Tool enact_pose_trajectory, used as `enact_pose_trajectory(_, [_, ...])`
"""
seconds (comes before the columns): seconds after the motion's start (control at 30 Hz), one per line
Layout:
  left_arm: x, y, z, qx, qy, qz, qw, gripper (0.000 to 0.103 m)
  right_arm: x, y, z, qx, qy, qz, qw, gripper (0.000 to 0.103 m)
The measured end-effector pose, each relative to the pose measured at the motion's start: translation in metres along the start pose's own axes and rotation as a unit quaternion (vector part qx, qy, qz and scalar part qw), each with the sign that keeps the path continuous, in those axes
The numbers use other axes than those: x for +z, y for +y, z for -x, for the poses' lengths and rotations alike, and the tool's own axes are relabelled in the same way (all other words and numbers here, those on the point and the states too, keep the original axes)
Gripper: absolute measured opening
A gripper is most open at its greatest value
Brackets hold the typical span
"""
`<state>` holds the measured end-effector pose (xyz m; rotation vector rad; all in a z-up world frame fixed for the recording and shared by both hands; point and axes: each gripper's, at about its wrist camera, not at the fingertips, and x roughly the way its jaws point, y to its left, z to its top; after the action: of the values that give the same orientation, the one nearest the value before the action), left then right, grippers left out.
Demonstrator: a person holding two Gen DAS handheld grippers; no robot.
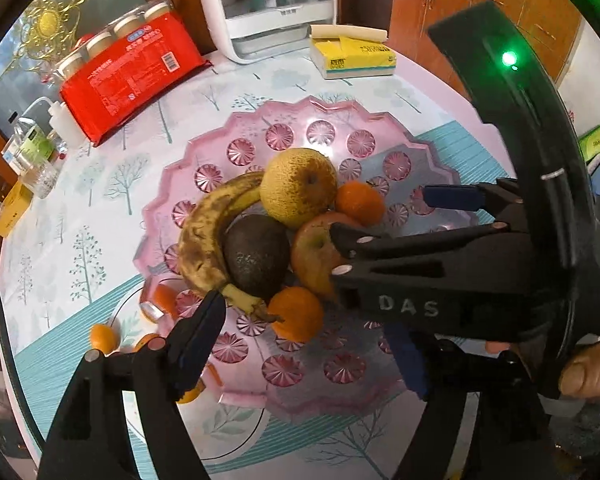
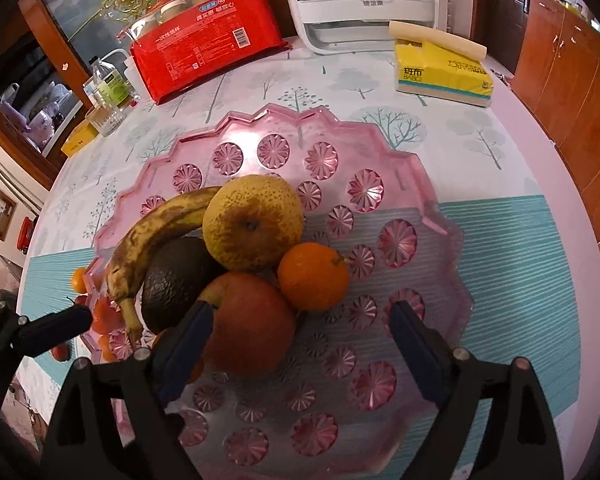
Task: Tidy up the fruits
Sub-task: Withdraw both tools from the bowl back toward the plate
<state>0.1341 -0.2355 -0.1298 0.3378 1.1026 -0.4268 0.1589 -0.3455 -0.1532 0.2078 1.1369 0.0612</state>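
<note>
Between your right gripper's (image 2: pixel 300 340) wide-open jaws sits the red apple (image 2: pixel 248 324), nearer the left finger, which looks to be touching or just beside its skin; nothing is held. Apple lies in the pink cut-glass fruit tray (image 2: pixel 440 216), packed against the avocado (image 2: pixel 176 280), the orange (image 2: pixel 312 276) and the russet pear (image 2: pixel 252 222); a spotted banana (image 2: pixel 148 240) curves around the avocado, long axis running far-right to near-left.

Your left gripper (image 1: pixel 312 332) hovers open and empty over the tray's near-left side, banana stem (image 1: pixel 244 300) just beside its left finger. Off the tray's left edge lie a few small oranges (image 1: pixel 104 338), count unclear through the plastic. Left hand is nearer those; right is nearer the apple, so closing right is likely next.
</note>
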Motion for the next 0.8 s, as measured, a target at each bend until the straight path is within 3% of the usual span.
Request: enact_pose_trajectory(0.8, [-0.033, 0.052, 0.070, 0.021, -0.058, 0.071, 0.9956, 0.083, -0.021, 0.036, 0.069, 0.000, -0.046, 0.012, 0.999, 0.091])
